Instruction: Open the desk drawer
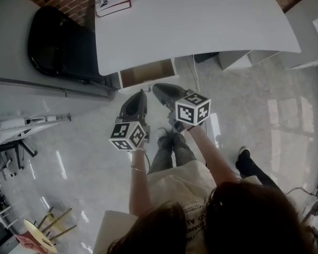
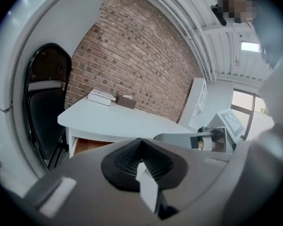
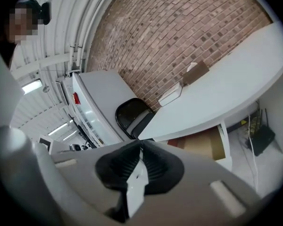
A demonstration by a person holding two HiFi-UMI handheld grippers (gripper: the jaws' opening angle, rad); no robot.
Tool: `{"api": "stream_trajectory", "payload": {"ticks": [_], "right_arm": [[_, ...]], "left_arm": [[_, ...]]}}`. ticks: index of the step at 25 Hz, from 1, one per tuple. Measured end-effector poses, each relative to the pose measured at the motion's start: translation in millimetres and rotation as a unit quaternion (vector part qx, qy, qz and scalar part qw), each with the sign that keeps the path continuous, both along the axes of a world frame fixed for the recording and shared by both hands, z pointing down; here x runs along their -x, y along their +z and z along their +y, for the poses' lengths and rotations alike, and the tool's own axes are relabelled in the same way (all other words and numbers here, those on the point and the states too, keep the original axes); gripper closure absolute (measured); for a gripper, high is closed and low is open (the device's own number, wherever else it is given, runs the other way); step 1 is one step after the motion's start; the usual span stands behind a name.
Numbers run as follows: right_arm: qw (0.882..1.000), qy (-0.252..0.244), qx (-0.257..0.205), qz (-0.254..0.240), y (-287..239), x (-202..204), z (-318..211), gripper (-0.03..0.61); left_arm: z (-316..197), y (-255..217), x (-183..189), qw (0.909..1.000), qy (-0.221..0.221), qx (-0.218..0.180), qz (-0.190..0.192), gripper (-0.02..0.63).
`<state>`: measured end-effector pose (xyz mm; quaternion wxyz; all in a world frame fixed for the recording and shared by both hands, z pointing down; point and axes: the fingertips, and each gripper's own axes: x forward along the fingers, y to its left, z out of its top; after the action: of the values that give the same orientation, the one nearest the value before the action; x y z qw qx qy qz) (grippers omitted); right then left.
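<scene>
**Drawer's out, both tongs empty**

The left gripper (image 1: 139, 95) and right gripper (image 1: 157, 88) both have their jaws pressed together with nothing between them. They hang side by side just on the near side of the drawer (image 1: 147, 73). The drawer sticks out from under the desk (image 1: 201, 25) at its near-left edge with its wooden bottom showing, so I'd guess the pull is done. A black chair (image 1: 58, 44) sits to the left.

The white-fronted drawer (image 1: 147, 74) with a brown wooden bottom stands pulled open beneath the white desk (image 1: 201, 25)
</scene>
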<state>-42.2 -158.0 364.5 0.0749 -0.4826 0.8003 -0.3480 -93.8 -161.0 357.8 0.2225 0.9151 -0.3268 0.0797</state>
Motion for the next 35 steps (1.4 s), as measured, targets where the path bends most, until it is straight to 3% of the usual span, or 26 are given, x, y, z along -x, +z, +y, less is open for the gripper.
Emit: {"api": "stream_trajectory", "payload": {"ticks": [20,35], "right_arm": [[0.99,-0.031,-0.094,0.1,-82.9,8.9,15.2,0.575],[0.988,-0.033,-0.109,0.106,-92.0,2.7,16.8,0.575]], "left_arm": [[20.8,-65.0,-14.9,0.995,0.073,-0.068,-0.01,0.615],[13.7,-79.8,-19.2,0.9931,0.078,-0.087,-0.008,0.615]]}}
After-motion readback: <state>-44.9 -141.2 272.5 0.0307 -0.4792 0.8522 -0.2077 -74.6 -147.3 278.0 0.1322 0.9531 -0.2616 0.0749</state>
